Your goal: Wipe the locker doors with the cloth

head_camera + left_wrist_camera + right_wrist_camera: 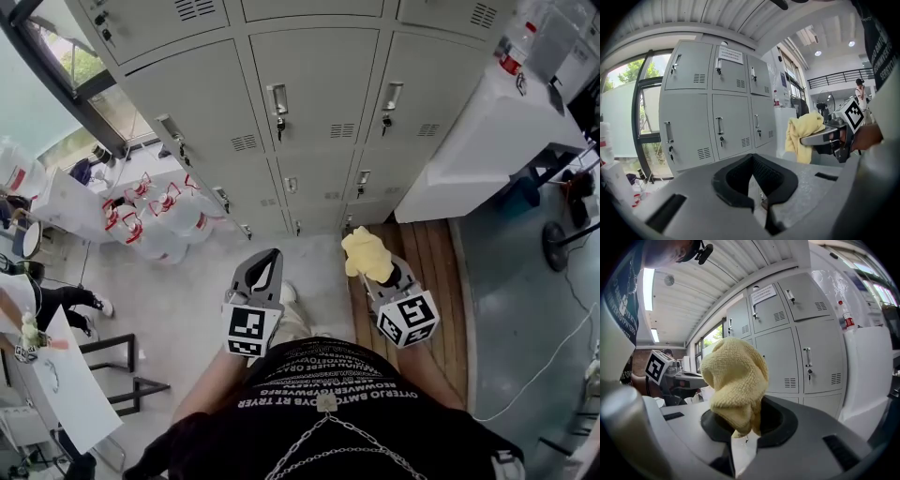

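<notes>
Grey metal locker doors (319, 103) fill the wall ahead of me, each with a handle and a vent; they also show in the left gripper view (717, 108) and the right gripper view (787, 333). My right gripper (375, 272) (740, 434) is shut on a bunched yellow cloth (366, 253) (736, 380), held in the air short of the lockers. The cloth (802, 133) also appears at the right of the left gripper view. My left gripper (265, 272) (759, 199) hangs beside it, shut and empty, apart from the doors.
A white covered table (487, 141) stands against the lockers on the right with a spray bottle (511, 52) on it. Large water bottles (159, 220) crowd the floor at left by a window. A wooden platform (422, 272) lies under my right side.
</notes>
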